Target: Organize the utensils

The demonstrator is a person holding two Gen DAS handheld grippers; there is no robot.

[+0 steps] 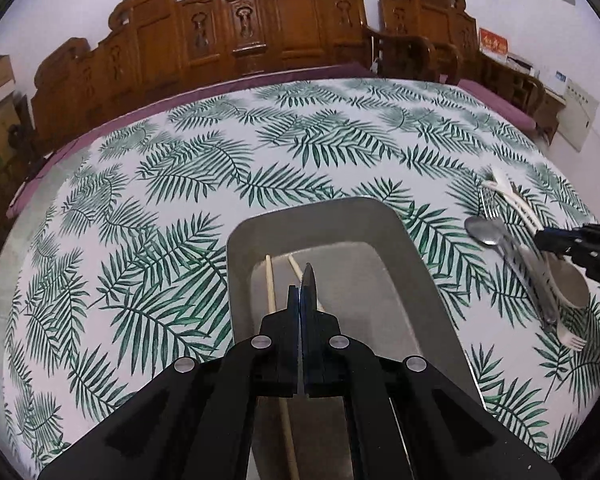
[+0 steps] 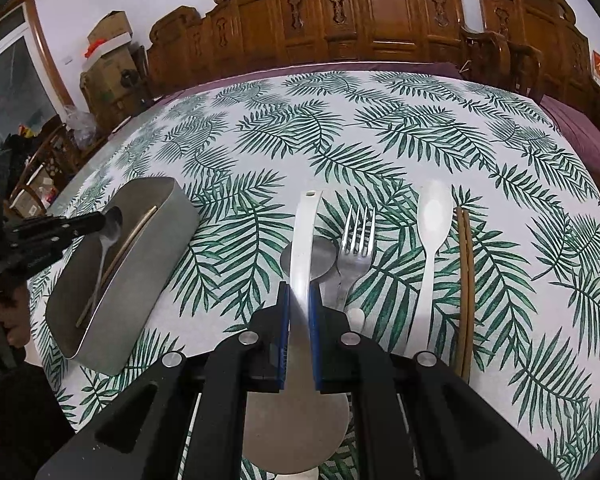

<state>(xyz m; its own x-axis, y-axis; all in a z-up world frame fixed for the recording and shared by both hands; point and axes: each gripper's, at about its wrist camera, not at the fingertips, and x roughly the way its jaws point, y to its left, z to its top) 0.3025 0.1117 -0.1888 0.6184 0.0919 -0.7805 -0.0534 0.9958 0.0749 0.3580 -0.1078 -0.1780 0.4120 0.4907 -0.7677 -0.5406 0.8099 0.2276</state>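
My left gripper (image 1: 303, 304) is shut on a thin metal spoon (image 1: 308, 280), seen edge-on, held over the grey metal tray (image 1: 412, 276); the right wrist view shows the spoon's bowl (image 2: 112, 224) above the tray (image 2: 160, 264). Light wooden chopsticks (image 1: 270, 284) lie in the tray. My right gripper (image 2: 299, 300) is shut on the white handle of a large ladle (image 2: 306, 240), whose grey bowl (image 2: 296, 432) sits under the gripper. A metal fork (image 2: 356, 244), a white plastic spoon (image 2: 432, 240) and dark chopsticks (image 2: 465, 280) lie to its right.
A leaf-print cloth (image 2: 300, 128) covers the table. Carved wooden chairs (image 2: 380, 20) stand along the far edge. Cardboard boxes (image 2: 108, 52) are stacked at the far left. A metal spoon (image 2: 320, 258) lies under the ladle handle.
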